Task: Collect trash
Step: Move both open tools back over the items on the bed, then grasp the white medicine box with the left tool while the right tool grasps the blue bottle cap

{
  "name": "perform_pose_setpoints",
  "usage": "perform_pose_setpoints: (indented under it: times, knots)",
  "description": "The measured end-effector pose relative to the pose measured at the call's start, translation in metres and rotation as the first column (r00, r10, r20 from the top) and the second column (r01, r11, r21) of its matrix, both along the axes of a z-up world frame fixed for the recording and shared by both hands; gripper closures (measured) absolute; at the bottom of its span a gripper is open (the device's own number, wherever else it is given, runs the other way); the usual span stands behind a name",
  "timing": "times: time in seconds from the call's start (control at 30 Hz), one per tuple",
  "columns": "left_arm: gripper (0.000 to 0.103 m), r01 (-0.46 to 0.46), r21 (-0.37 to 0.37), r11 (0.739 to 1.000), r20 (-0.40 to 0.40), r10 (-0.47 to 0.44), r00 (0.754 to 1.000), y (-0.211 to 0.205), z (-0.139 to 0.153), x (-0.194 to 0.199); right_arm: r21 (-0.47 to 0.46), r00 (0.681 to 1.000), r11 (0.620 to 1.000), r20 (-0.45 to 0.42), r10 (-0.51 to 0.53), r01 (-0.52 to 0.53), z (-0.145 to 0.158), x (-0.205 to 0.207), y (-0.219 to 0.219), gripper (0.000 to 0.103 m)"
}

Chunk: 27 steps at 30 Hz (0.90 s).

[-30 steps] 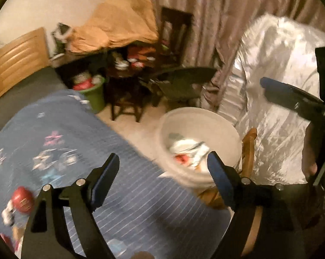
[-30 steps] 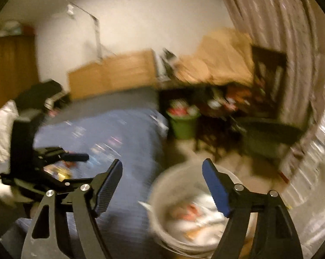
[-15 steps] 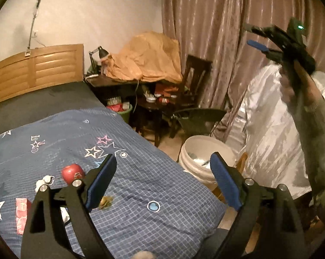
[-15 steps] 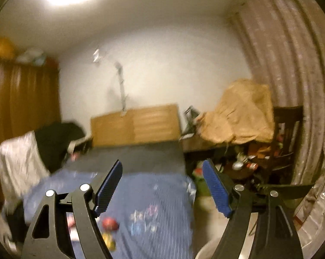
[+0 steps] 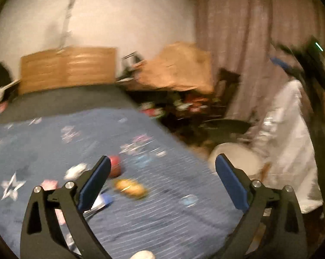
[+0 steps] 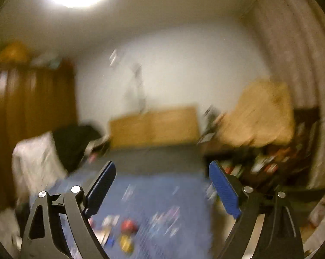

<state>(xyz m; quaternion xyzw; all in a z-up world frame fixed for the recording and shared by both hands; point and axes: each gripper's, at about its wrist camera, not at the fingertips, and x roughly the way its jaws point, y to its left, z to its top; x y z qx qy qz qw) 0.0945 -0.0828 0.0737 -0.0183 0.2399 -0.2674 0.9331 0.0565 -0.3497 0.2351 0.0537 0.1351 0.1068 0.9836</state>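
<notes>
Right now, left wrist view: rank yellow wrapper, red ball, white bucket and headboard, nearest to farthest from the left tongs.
1. Yellow wrapper: on the blanket, just ahead between the open left tongs.
2. Red ball: slightly farther, by the left finger.
3. White bucket: off the bed's edge, right.
4. Headboard: far end, against the wall.
Wrapper and ball are close together; blur makes that pair less certain.
</notes>
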Motion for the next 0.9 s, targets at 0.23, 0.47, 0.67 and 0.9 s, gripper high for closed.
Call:
perform_pose_setpoints:
  times: [0.23, 0.47, 0.67, 0.9]
  knots:
    - [0.009, -0.124, 0.133, 0.983, -0.214, 0.151, 0.965, 0.077, -0.104, 0.040, 0.119, 0.940, 0.983, -0.299, 0.167, -0.137, -0.197, 0.028, 0.096, 0.015]
    - [0.010, 0.056, 0.288, 0.956, -0.291, 0.032, 0.956, 0.096, -0.148, 0.082, 0.115, 0.836, 0.974, -0.500, 0.226, -0.194, -0.314, 0.042, 0.157, 0.015]
    - [0.010, 0.221, 0.443, 0.869, -0.362, -0.053, 0.931, 0.072, -0.167, 0.135, 0.124, 0.823, 0.974, -0.521, 0.228, -0.192, -0.336, 0.050, 0.162, 0.015]
    - [0.016, 0.281, 0.523, 0.805, -0.438, -0.029, 0.899, 0.048, -0.207, 0.163, 0.078, 0.818, 0.975, -0.533, 0.217, -0.209, -0.315, 0.069, 0.157, 0.015]
